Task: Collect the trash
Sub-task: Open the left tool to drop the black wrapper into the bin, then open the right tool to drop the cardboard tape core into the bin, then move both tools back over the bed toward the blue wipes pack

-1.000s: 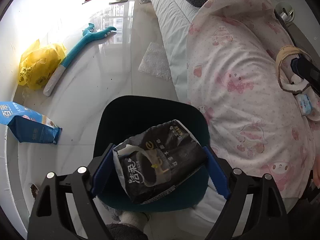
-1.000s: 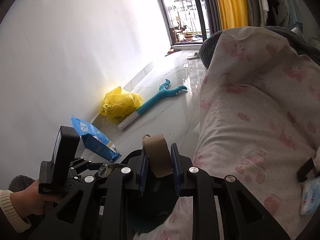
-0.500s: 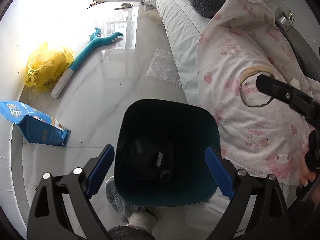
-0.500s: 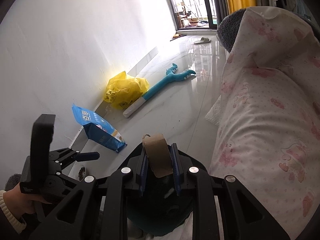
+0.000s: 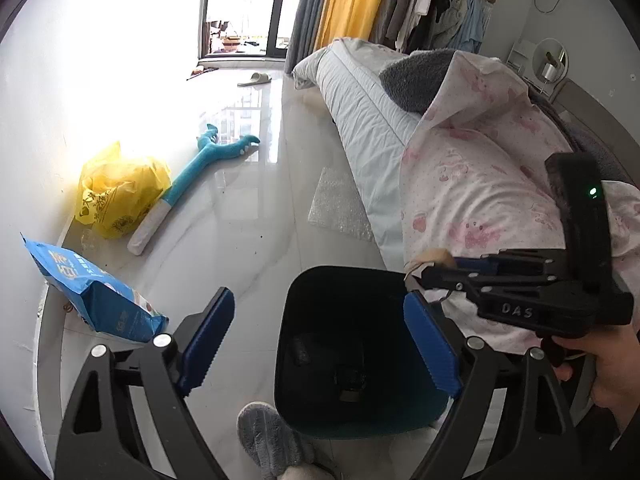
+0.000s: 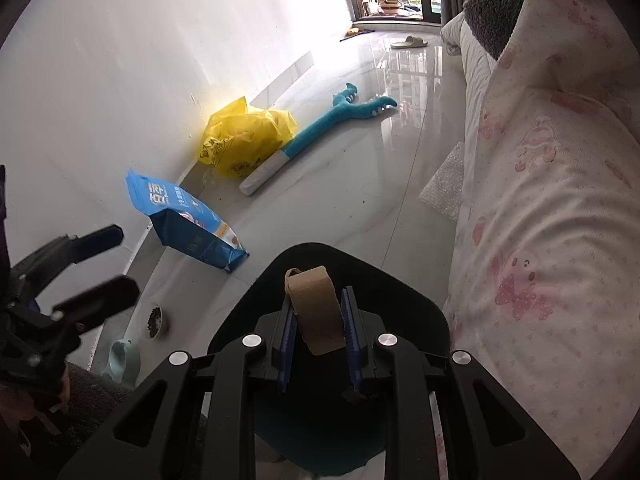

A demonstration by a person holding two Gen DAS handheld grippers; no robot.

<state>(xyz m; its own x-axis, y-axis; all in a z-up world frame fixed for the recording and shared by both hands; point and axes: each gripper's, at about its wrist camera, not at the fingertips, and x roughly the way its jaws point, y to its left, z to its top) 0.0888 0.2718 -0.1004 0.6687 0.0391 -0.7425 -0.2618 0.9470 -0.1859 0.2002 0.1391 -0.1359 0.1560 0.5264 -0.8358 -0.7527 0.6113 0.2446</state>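
The right gripper [image 6: 318,330] is clamped on a brown cardboard tape core [image 6: 316,308], held above the dark bin [image 6: 416,308], whose mouth fills the lower centre of the right wrist view. The left gripper [image 5: 320,344] stands wide apart and empty over the bin's near rim at 6 o'clock in its own view, with dark trash lying at the bottom. If released off-centre, the light core could strike the rim and roll toward the blue bag [image 6: 188,224] at 10 o'clock, or land on the pink quilt [image 6: 552,208] at 3 o'clock
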